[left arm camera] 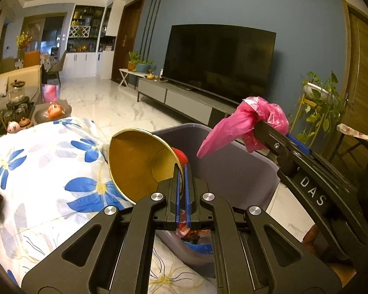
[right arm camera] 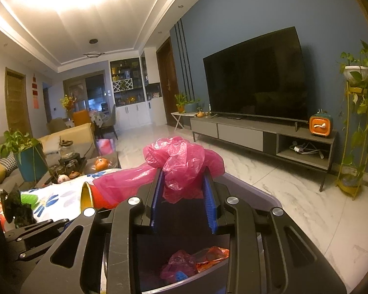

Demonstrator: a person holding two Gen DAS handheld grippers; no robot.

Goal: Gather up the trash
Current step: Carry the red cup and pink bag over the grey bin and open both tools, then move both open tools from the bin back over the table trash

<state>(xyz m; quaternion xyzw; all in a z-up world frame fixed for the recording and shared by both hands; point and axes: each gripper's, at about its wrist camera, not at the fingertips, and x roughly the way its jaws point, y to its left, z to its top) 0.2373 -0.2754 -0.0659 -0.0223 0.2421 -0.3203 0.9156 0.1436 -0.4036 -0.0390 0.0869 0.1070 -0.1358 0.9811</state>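
Trash is hanging over the bin in both hands now. The left tool (left arm camera: pixel 182 171) is clamped on the rim of a paper cup (left arm camera: pixel 139 164), gold inside and red outside, with its blue pads pressed together on the thin wall. The cup is lying tilted, its mouth facing left and near, partly over the flowered cloth (left arm camera: pixel 49 161) and partly over the left edge of the grey bin (left arm camera: pixel 233 161). The right tool (right arm camera: pixel 184 183) is gripping a crumpled pink plastic bag (right arm camera: pixel 179 161); its pads are standing partly apart with the bag bunched between them, and a long tail of the bag is reaching left toward the cup.

To do this step well, I think each hand should be moving further over the middle of the bin before letting go. The cup is holding only by its rim, so it may be swinging or slipping; lowering it inside the bin wall first seems safer. The bag is light and may be sticking to a pad, so a wide opening is helping.

Inside the bin some wrappers (right arm camera: pixel 208 254) are already lying, but room is remaining. The bin is standing just beside the cloth edge on the left. On the right and far side the marble floor (right arm camera: pixel 294 196) is open up to the TV cabinet (right arm camera: pixel 240 132), so there is free room for pulling both hands away.
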